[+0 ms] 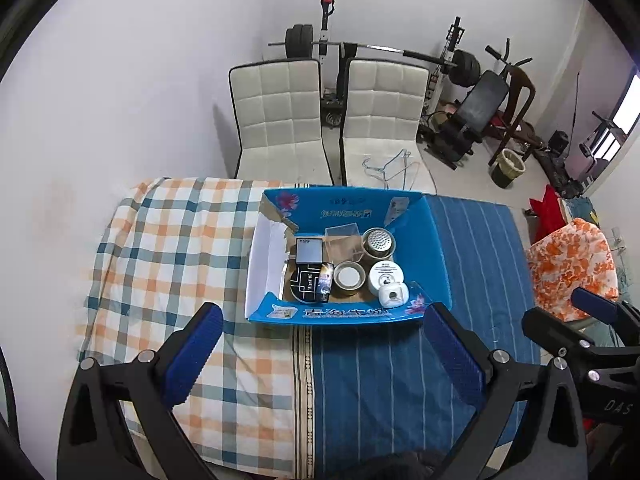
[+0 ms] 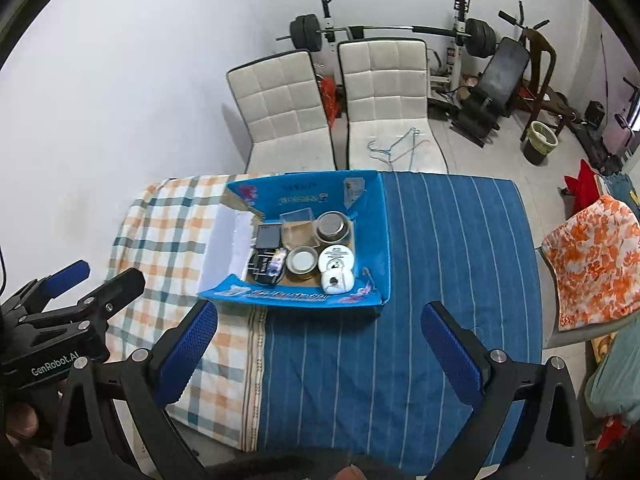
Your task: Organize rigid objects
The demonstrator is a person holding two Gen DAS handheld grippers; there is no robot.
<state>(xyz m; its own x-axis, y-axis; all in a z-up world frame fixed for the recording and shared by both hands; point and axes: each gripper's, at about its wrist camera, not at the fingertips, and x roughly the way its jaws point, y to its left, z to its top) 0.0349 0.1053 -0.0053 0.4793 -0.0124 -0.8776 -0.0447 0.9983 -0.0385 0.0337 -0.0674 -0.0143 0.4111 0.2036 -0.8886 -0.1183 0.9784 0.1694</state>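
— Box contents first: what is seen in the blue cardboard box?

— Seven items are packed inside it. At the back, a dark square case, a clear plastic box and a perforated metal cup are lined up from left to right. In front of them a round black tin, a small printed can, a gold-rimmed tin with a white lid and a white round container are set close together. A small white round device is lodged at the front right corner, touching the white container.

— Where is the box placed?

— It is set on a table covered by two cloths, straddling the seam between a checked cloth and a blue striped cloth.

— And the grippers?

— The left gripper is held above the near part of the table, its jaws spread wide with nothing between them. The right gripper is held likewise over the striped cloth, jaws spread and empty. Both are kept well apart from the box.

— Anything behind the table?

— Two white quilted chairs are stood against the wall, and a barbell rack is seen behind them.
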